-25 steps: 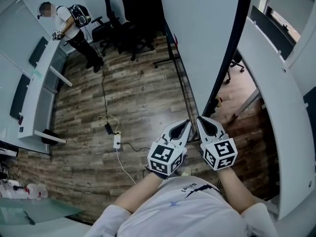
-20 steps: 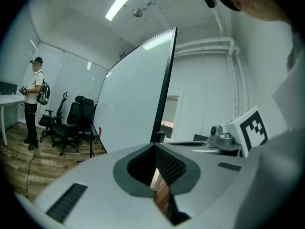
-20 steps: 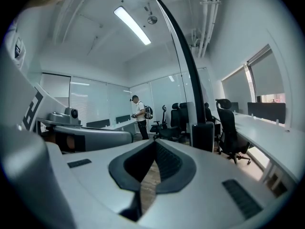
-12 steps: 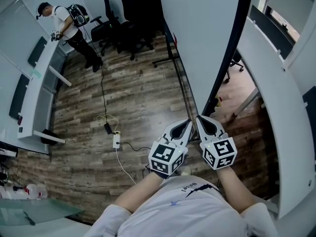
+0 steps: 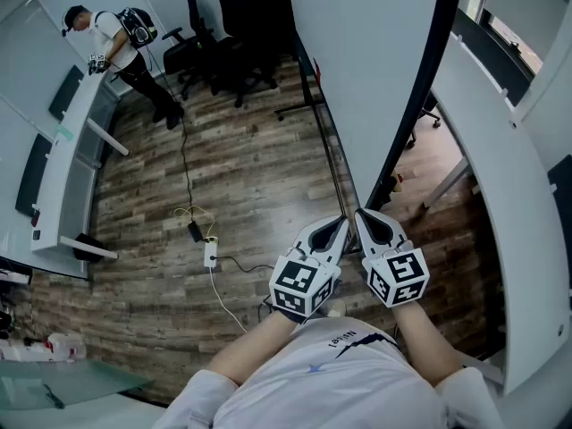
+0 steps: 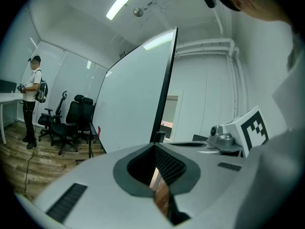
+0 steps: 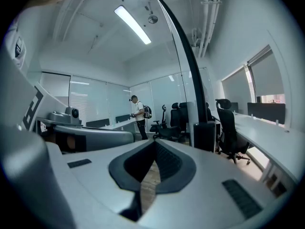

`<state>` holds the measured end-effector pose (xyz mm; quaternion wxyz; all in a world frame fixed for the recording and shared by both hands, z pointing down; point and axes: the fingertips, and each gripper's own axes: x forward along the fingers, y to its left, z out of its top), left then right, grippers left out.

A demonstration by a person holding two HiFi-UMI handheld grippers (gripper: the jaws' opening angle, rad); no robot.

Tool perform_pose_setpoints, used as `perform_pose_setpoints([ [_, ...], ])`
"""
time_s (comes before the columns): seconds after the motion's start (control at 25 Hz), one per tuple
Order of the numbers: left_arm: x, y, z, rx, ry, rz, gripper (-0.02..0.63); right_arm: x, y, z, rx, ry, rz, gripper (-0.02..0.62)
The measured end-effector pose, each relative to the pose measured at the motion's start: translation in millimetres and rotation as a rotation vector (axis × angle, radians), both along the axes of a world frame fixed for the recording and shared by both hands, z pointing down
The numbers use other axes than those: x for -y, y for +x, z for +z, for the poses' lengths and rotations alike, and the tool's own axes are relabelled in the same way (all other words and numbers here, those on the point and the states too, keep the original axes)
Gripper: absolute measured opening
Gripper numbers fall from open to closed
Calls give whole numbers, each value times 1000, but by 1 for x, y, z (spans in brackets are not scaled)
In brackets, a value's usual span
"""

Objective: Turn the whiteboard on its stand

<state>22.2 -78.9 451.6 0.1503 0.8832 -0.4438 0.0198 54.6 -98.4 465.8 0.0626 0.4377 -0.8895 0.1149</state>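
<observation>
1. Nearest the person, the left tool [image 5: 338,225] and the right tool [image 5: 365,222] are held side by side. Their tips are almost together and both are aimed nearly level.
2. In each gripper view the jaws are seen closed tip to tip. Nothing is gripped, and only a sliver of wooden floor [image 5: 259,177] shows through the slit behind the tips.
3. The whiteboard [image 5: 357,79] stands edge-on just beyond the tips, and its black frame edge [image 5: 416,88] rises from about where they meet. From the left tool the white face is seen to the left of that edge. From the right tool the edge is seen just to the right. The edge is therefore flanked, one tool to each side, though contact cannot be told.
4. The closed jaws are probably meant as blunt pushers, so that the board can be swung by pressing near its edge rather than by pinching it.
5. The stand [image 5: 332,164] is seen as a dark rail running away along the floor beneath the board.
6. Farther off, a power strip [image 5: 212,256] lies on the floor. Office chairs [image 5: 234,25] are grouped at the back, and a person [image 5: 121,38] stands by a long white tabletop [image 5: 76,141].
</observation>
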Motion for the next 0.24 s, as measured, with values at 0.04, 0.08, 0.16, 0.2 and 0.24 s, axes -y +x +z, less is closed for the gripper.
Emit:
perform_pose_setpoints([
  [0.04,0,0,0,-1,0,0,12,0,0,0,-1,0,0,14],
  [0.08,0,-1,0,-2,-1,-1,12,0,-1,0,-2,1,0,14],
  [0.16,0,-1,1,-2,-4,-1,12,0,-1,1,-3,-1,1,14],
  [0.2,0,-1,2,-1,-6,-1,12,0,-1,1,-4,-2,1,14],
  [0.24,-1,-2,3,-1,-9,-1,12,-1,-2,2,-5,-4,2,14],
])
